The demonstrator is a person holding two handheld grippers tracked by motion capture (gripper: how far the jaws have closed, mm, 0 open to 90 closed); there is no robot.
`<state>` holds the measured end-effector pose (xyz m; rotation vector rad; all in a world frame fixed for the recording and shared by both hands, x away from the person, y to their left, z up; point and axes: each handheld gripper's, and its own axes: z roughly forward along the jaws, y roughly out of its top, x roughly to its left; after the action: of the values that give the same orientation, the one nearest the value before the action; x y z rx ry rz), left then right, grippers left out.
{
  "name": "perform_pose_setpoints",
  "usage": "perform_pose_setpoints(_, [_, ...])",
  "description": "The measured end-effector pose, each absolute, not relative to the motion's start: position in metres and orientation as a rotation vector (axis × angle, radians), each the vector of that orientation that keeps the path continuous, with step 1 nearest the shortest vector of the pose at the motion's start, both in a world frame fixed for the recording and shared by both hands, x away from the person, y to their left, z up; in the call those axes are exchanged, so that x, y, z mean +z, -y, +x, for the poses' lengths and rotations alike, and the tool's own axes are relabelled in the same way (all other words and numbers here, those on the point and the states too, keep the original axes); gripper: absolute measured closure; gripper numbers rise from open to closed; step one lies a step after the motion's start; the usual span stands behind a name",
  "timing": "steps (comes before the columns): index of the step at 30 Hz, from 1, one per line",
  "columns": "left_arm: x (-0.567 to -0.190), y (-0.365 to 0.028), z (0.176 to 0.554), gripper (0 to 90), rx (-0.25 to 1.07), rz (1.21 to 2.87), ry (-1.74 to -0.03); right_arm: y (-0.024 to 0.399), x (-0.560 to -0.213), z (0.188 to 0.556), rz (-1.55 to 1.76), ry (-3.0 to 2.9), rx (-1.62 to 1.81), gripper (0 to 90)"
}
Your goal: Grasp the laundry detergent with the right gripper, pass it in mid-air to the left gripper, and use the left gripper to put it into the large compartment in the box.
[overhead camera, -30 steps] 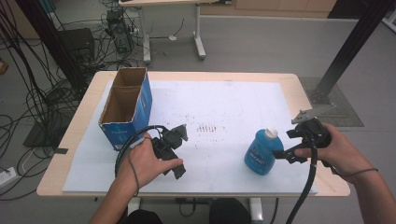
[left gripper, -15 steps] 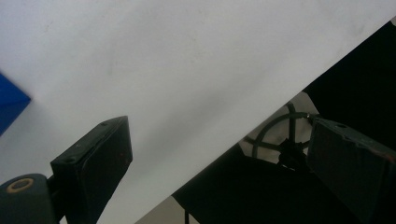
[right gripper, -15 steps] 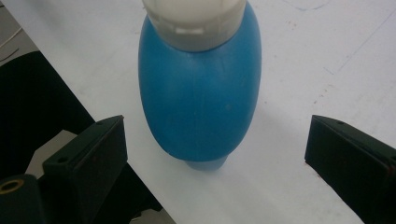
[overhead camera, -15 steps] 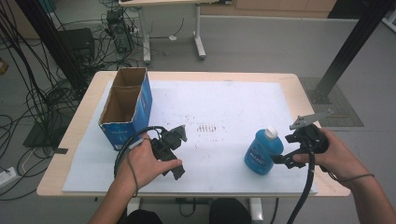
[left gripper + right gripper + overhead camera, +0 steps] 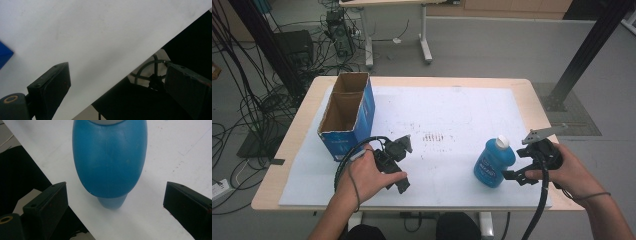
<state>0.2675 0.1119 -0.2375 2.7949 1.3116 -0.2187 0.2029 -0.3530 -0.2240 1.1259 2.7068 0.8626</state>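
A blue plastic bottle (image 5: pixel 493 163) with a white cap stands upright on the white sheet at the front right. My right gripper (image 5: pixel 515 165) is just to its right, open, with the jaws apart and pointing at the bottle without touching it. In the right gripper view the bottle (image 5: pixel 110 162) stands ahead of my right gripper (image 5: pixel 116 188), centred on the gap between its jaws. My left gripper (image 5: pixel 406 165) rests on the sheet at the front left, open and holding nothing. In its own view my left gripper (image 5: pixel 115 75) looks across bare paper and the table's front edge.
An open cardboard box (image 5: pixel 347 115) with blue sides stands at the left of the table, just behind my left hand. The white sheet (image 5: pixel 447 110) covers most of the tabletop. Cables and a dark stand lie on the floor to the left.
My right gripper has shifted slightly left and down, closer to the bottle. The bottle and my left gripper have stayed put.
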Motion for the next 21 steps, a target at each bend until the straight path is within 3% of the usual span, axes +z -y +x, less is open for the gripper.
perform_pose_setpoints(21, [-0.236, -0.115, 0.267, 7.3, -0.211, 2.796, -1.312, 0.359, -0.242, 0.195, 1.148, -2.695, 0.889, 4.9])
